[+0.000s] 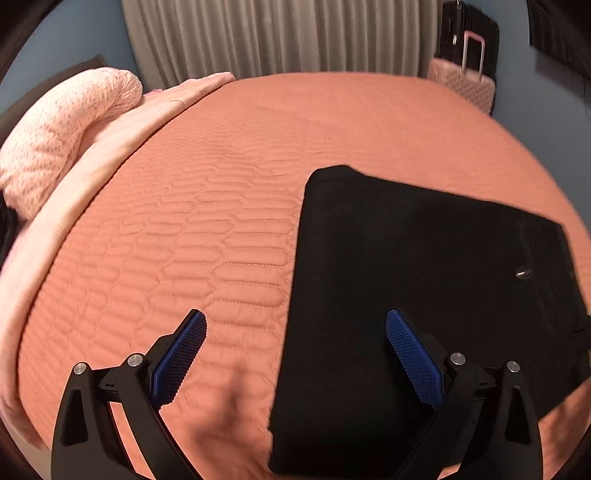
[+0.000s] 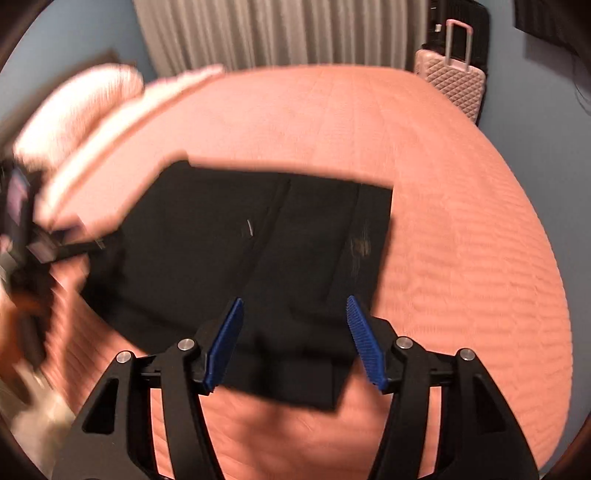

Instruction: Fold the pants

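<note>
Black pants [image 1: 413, 295] lie folded into a flat rectangle on the orange quilted bedspread [image 1: 207, 206]. A small button [image 1: 522, 273] shows near their right edge. My left gripper [image 1: 295, 325] is open and empty, held above the pants' left edge, with one blue pad [image 1: 181, 354] over the bedspread and the other over the cloth. My right gripper [image 2: 294, 314] is open and empty above the near edge of the pants [image 2: 236, 243]. The left gripper shows blurred in the right wrist view [image 2: 33, 236], at the pants' left side.
A pink knitted pillow [image 1: 62, 133] and a pale pink blanket [image 1: 122, 136] lie at the bed's left. A pink suitcase [image 2: 454, 77] stands past the far right corner, by grey curtains [image 1: 280, 33]. The bedspread [image 2: 461, 229] extends right of the pants.
</note>
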A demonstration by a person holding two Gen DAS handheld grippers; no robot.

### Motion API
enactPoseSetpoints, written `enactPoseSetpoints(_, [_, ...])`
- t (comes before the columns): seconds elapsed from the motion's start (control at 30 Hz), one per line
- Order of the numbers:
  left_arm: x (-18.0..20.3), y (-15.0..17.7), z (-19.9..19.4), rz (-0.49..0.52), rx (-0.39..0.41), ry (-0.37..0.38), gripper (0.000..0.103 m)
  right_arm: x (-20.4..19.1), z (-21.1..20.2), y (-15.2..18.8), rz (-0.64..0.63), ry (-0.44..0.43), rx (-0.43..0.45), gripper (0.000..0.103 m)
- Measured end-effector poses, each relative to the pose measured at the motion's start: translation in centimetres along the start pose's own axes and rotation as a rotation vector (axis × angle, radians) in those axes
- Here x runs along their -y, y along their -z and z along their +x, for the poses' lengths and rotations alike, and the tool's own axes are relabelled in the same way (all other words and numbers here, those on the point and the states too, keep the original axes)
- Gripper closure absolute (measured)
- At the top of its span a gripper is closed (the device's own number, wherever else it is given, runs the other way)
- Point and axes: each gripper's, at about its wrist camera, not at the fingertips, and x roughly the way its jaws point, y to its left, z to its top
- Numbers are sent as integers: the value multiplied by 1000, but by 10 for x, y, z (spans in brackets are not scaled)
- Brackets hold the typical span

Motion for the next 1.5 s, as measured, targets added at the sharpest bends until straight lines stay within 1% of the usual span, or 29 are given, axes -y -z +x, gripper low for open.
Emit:
enactPoseSetpoints(0.03, [1,2,1,13,-6,-5,6,2,10,3,1,-4,-11,40])
enactPoseSetpoints(0.1, [6,16,20,94,-68,-84,5,16,4,5,136,-53,-10,36])
enactPoseSetpoints(0.13, [0,15,20,81,-52,-67,5,19,-4,4,180,-59,0,37])
enactPoseSetpoints(0.17, [-8,14,12,33,-42,-61,6,14,-20,1,191,-57,33,36])
enactPoseSetpoints(0.23, [-16,11,-3,-3,-27,-61,7,6,-31,0,157,-64,52,36])
enactPoseSetpoints(0.27, [-15,10,-14,-9,-3,-48,6,0,-27,1,117,-62,36,36])
enactPoseSetpoints(0.33, [-6,12,-21,24,4,-41,6,-7,-9,10,48,5,-33,36])
enactPoseSetpoints(0.37, [1,15,-16,62,-16,-53,6,-7,5,17,39,24,-90,36])
enactPoseSetpoints(0.4, [9,21,-9,103,-52,-78,6,-2,3,20,89,-2,-86,36])
enactPoseSetpoints(0.43, [15,27,-1,142,-102,-97,8,7,-9,21,181,-31,-75,36])
enactPoseSetpoints(0.47, [20,32,-3,159,-119,-107,9,11,-19,21,226,-39,-63,36])
enactPoseSetpoints(0.5, [19,32,-13,149,-99,-101,8,14,-33,21,251,-27,-42,36])
enactPoseSetpoints(0.57, [15,30,-33,119,-79,-51,7,15,-65,18,255,5,12,36])
enactPoseSetpoints(0.67, [18,27,-64,88,-61,2,7,15,-99,12,254,35,50,34])
enactPoseSetpoints(0.7, [23,27,-76,98,-53,16,6,13,-108,10,254,37,61,31])
enactPoseSetpoints(0.77, [33,30,-98,122,-25,20,6,8,-124,8,247,55,103,14])
enactPoseSetpoints(0.83, [43,35,-118,148,13,22,6,8,-128,-1,222,46,123,14])
enactPoseSetpoints(0.93, [58,43,-126,169,20,35,6,-6,-118,-4,151,46,128,14])
enactPoseSetpoints(0.97, [63,46,-120,175,3,40,6,-10,-105,-11,106,63,96,14])
enactPoseSetpoints(1.03, [64,47,-103,172,-46,29,6,-5,-84,-12,92,82,57,14])
enactPoseSetpoints(1.1, [51,42,-92,144,-15,28,6,13,-62,-12,153,-18,44,14])
enactPoseSetpoints(1.2, [22,18,-54,96,-48,37,6,39,-24,-24,200,-104,-24,14])
enactPoseSetpoints(1.23, [10,10,-39,71,-65,62,6,44,-16,-29,206,-107,-34,13])
enactPoseSetpoints(1.3, [-15,-6,0,22,-136,179,6,57,3,-44,224,-146,-48,13])
enactPoseSetpoints(1.33, [-24,-11,20,-2,-182,231,6,61,12,-50,229,-150,-57,13])
enactPoseSetpoints(1.37, [-35,-13,47,-43,-264,292,6,63,24,-58,223,-172,-69,12])
enactPoseSetpoints(1.4, [-41,-14,63,-79,-302,322,7,62,34,-62,217,-190,-80,11])
enactPoseSetpoints(1.47, [-49,-13,90,-145,-351,414,7,60,56,-67,219,-232,-119,11])
enactPoseSetpoints(1.5, [-49,-14,92,-155,-333,427,6,57,69,-68,227,-256,-146,11])
